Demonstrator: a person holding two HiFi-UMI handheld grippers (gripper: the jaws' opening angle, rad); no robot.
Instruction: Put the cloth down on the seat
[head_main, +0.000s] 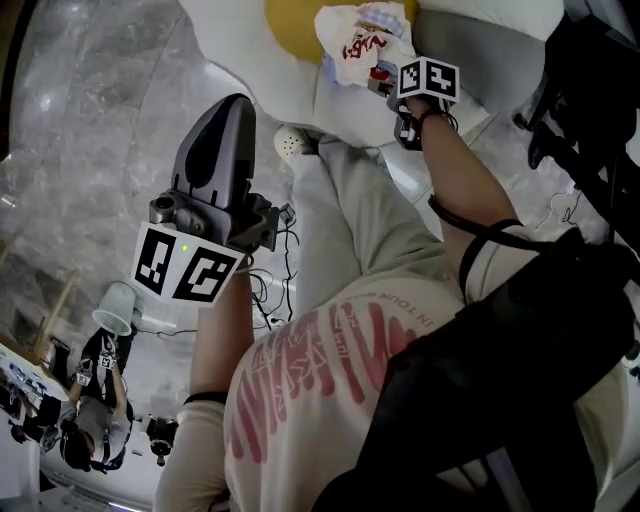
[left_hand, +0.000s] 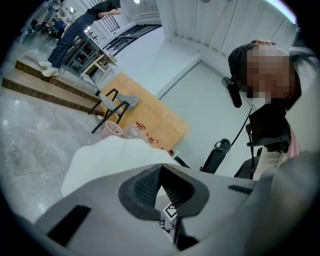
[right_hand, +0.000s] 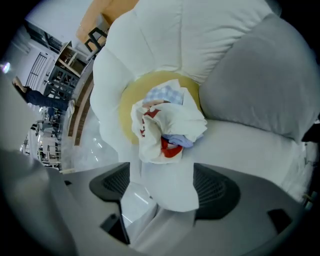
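Observation:
The cloth (head_main: 355, 45), a crumpled white bundle with red print and a blue checked patch, lies on the white seat (head_main: 240, 30), partly over a yellow round cushion (head_main: 290, 25). My right gripper (head_main: 385, 75) sits just at the cloth's near edge. In the right gripper view its jaws stand wide apart, the cloth (right_hand: 167, 125) resting on the seat (right_hand: 235, 145) ahead of them with no pad pressing it. My left gripper (head_main: 215, 140) is held up over the floor near the person's knee, its jaws together and empty in the left gripper view (left_hand: 160, 187).
A grey cushion (right_hand: 250, 85) leans at the seat's right. The person's leg and white shoe (head_main: 295, 143) stand below the seat. Black equipment (head_main: 590, 130) is at the right, cables (head_main: 270, 290) trail on the marble floor (head_main: 80, 150). A wooden panel (left_hand: 145, 112) stands farther off.

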